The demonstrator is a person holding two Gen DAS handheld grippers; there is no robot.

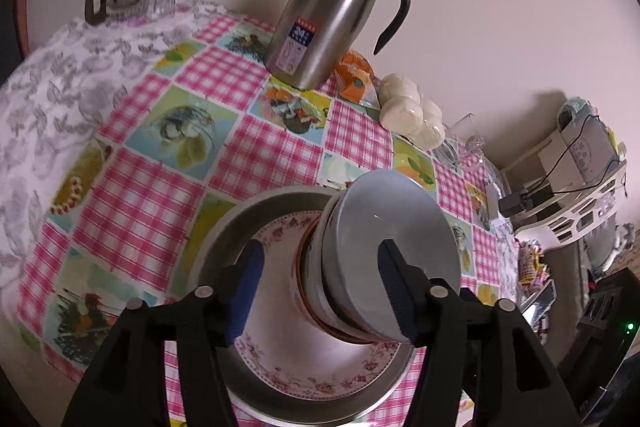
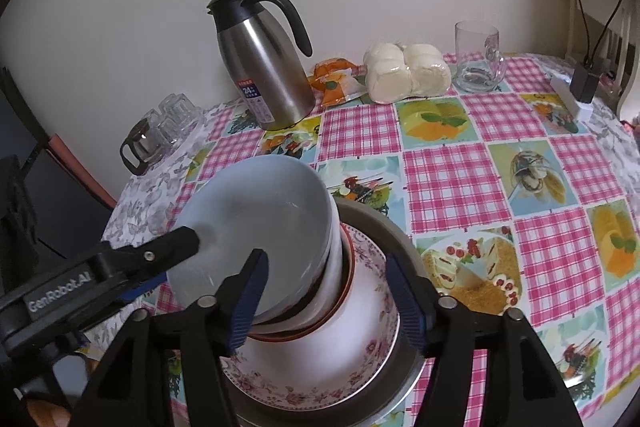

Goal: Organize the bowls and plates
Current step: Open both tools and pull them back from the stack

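- While both grippers hang over one stack, the sorting looks almost finished: every plate and bowl in view is already nested in a single pile near the front edge of the pink-checked, picture-printed tablecloth (image 2: 452, 183).
- At the far left of the table, a dark-handled glass coffee pot (image 2: 140, 145) and a cluster of clear tumblers (image 2: 174, 115) stand apart from the pile; what they hold cannot be told.
- The left gripper (image 1: 320, 287) has its blue-padded jaws standing apart on either side of the stacked bowls, seemingly without pressing on them.
- The stack itself: a shallow round steel basin (image 2: 400, 239) at the bottom, a white plate with a pink floral rim (image 2: 316, 391) inside it, a red-rimmed bowl (image 2: 348, 279) on that, and a plain white porcelain bowl (image 2: 264, 223) on top, which appears empty.
- The right gripper (image 2: 324, 301) also stands open around the lower stack, gripping nothing.
- Further right, a steel thermal jug (image 2: 264, 63), an orange packet (image 2: 336, 83), wrapped white buns (image 2: 404, 75) and an empty glass mug (image 2: 478, 57) stay outside the task.
- Judging from this, only withdrawing remains.
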